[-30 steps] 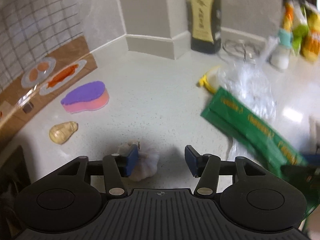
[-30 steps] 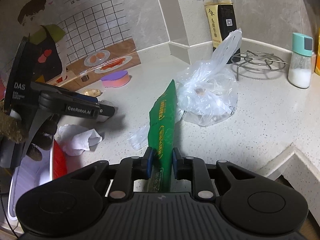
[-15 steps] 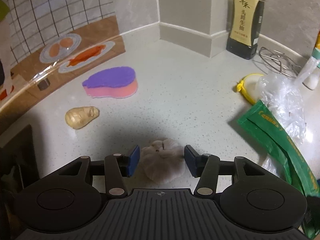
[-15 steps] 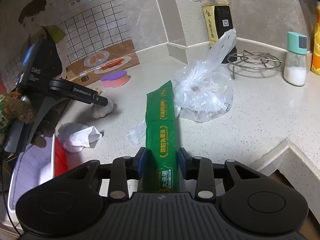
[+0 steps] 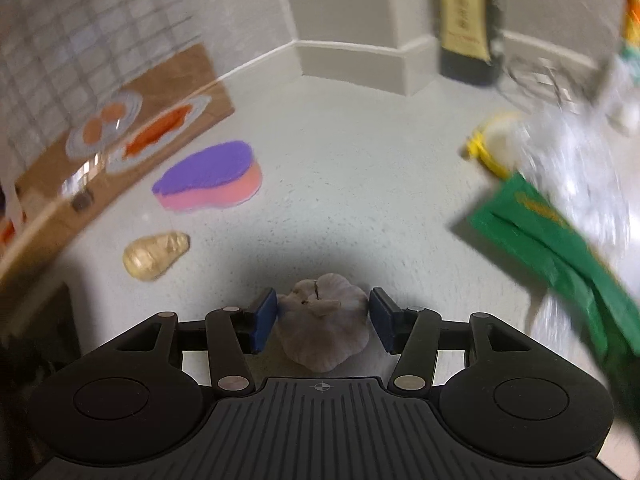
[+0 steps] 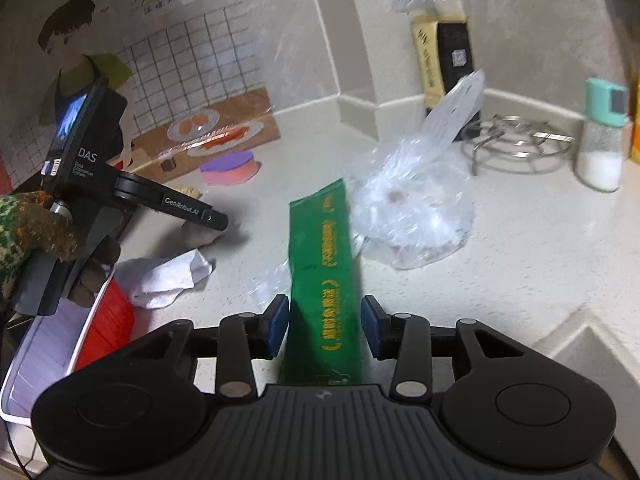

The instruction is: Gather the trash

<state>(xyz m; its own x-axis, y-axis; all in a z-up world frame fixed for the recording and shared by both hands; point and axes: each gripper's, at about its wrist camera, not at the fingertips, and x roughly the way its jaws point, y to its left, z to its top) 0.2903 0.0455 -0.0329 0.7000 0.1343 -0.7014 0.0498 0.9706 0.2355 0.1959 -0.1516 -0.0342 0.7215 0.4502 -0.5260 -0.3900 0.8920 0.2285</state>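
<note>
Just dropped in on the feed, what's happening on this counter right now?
A person works two handheld tools on a trash pickup. The left tool straddles a garlic bulb on the counter, pads open and not yet closed on it. The right tool has just been opening around the green wrapper, which lies between its pads without being pinched. A clear plastic bag sits just beyond.

Purple-and-pink sponge point(image 5: 208, 176) lies flat on the pale speckled counter point(image 5: 344, 184), near the wall. Ginger piece point(image 5: 155, 255) just in front of it, apart. Dark sauce bottle point(image 6: 444, 60) upright in the corner; wire trivet point(image 6: 520, 140) beside it, salt shaker point(image 6: 602, 152) further right.
</note>
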